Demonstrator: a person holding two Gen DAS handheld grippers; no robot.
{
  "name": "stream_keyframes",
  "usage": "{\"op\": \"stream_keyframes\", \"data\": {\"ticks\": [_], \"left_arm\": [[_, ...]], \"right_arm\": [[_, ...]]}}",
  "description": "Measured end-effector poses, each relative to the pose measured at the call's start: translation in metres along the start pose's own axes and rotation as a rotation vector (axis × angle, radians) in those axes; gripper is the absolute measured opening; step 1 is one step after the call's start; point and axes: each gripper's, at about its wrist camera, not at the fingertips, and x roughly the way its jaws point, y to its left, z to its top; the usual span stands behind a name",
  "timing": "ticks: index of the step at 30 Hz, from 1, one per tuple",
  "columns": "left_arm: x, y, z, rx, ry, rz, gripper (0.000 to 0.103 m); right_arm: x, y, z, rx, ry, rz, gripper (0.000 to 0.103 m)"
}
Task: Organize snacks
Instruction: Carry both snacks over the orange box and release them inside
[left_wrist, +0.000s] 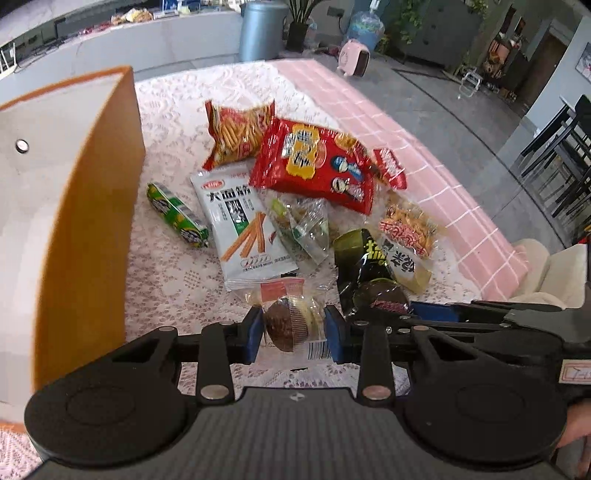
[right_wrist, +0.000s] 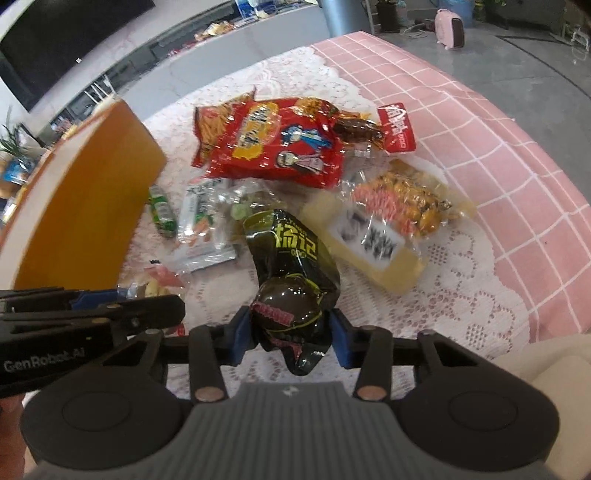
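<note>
My left gripper (left_wrist: 294, 332) is shut on a clear-wrapped chocolate-and-cream cake (left_wrist: 288, 325), its blue pads pressing both sides. My right gripper (right_wrist: 291, 338) is shut on a black snack packet with yellow-green lettering (right_wrist: 295, 280), gripped near its bulging lower end. The two grippers sit side by side at the near edge of a snack pile. The pile holds a big red packet (left_wrist: 314, 162), a white packet with orange sticks (left_wrist: 240, 221), a green roll (left_wrist: 177, 216) and a yellow packet (right_wrist: 391, 221).
A tall orange paper bag (left_wrist: 92, 221) with a white inside stands open at the left, close to my left gripper. Lace cloth (right_wrist: 424, 314) covers a pink checked tablecloth (right_wrist: 498, 147). The table edge runs along the right, with floor and dark chairs (left_wrist: 565, 147) beyond.
</note>
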Motion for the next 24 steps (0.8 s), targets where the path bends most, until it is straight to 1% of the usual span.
{"op": "stream_keyframes", "data": {"ticks": [3,7,12,17,20,24], "left_arm": [[-0.017,0.004,-0.002,-0.025,-0.034,-0.008,0.039],[-0.043,0.011,-0.004,-0.043,-0.094,-0.007,0.039],[-0.079,0.02,-0.007,-0.065,-0.177,-0.004,0.039],[-0.109,0.033,-0.007,-0.076,-0.252,0.022,0.039],[-0.121,0.042,-0.004,-0.077,-0.275,0.045,0.039],[-0.132,0.06,0.005,-0.092,-0.281,0.066,0.039]], "right_arm": [[-0.01,0.003,-0.004,-0.013,-0.019,0.026,0.043],[-0.025,0.015,-0.009,-0.074,-0.047,0.038,0.043],[-0.047,0.035,-0.015,-0.147,-0.093,0.01,0.043],[-0.075,0.056,-0.011,-0.19,-0.165,0.018,0.043],[-0.093,0.074,-0.006,-0.227,-0.217,0.045,0.043],[-0.106,0.103,0.004,-0.29,-0.263,0.101,0.043]]}}
